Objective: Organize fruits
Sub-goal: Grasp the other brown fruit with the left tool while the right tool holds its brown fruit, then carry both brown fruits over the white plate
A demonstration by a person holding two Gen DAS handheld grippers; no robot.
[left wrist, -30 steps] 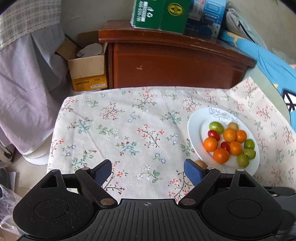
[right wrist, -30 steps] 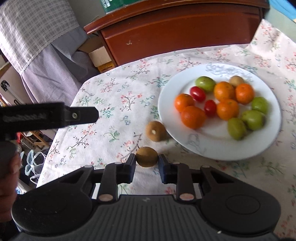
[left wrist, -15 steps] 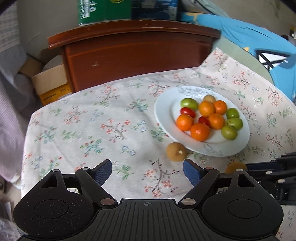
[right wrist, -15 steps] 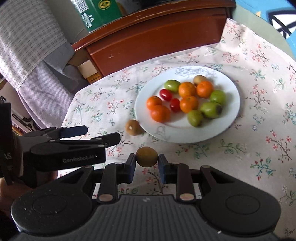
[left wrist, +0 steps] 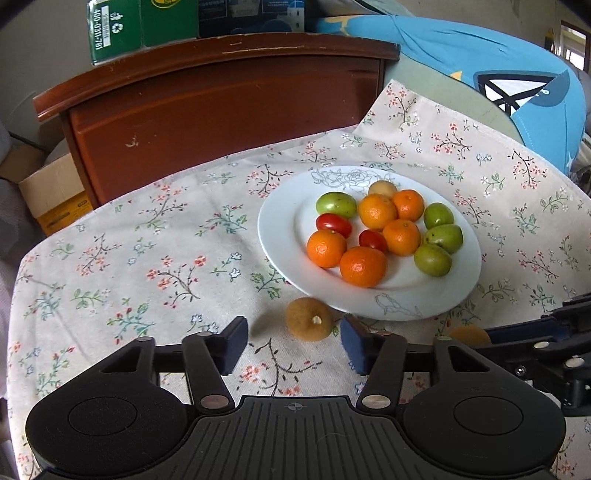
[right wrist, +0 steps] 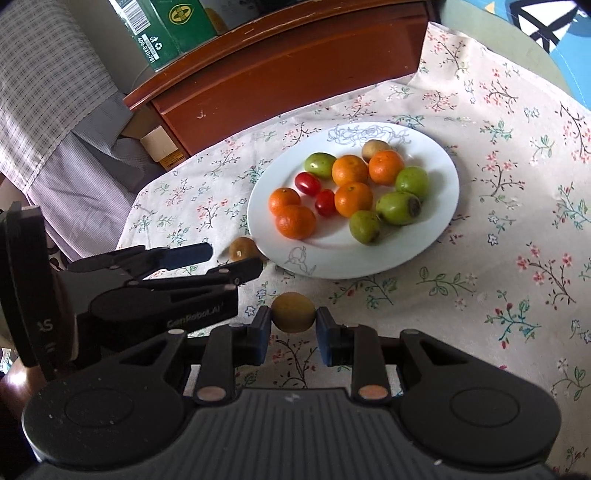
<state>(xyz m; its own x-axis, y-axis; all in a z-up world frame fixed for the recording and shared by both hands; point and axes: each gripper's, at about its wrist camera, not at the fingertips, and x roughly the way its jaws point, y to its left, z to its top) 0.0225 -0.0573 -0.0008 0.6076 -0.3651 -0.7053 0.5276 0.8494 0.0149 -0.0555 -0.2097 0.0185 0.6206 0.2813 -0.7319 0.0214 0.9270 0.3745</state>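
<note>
A white plate point(left wrist: 280, 229) point(right wrist: 439, 221) on the flowered cloth holds several oranges, green fruits, two cherry tomatoes and one small brown fruit. A loose brown fruit point(left wrist: 309, 324) point(right wrist: 242, 249) lies on the cloth by the plate's near-left rim. My left gripper point(left wrist: 293, 341) is open, its fingers on either side of that fruit, just short of it; it also shows in the right wrist view point(right wrist: 218, 258). My right gripper point(right wrist: 293, 325) is shut on a second brown fruit point(right wrist: 293, 312) point(left wrist: 469, 336), held above the cloth in front of the plate.
A red-brown wooden cabinet point(left wrist: 221, 110) stands behind the table with green and blue boxes point(left wrist: 122, 26) on top. A cardboard box point(left wrist: 51, 192) sits at the left. Blue fabric point(left wrist: 517, 81) lies at the right. Checked cloth point(right wrist: 48, 74) hangs at the left.
My left gripper has swung right and forward, bringing its open fingers up to the loose brown fruit. My right gripper has lifted and drawn back with its brown fruit.
</note>
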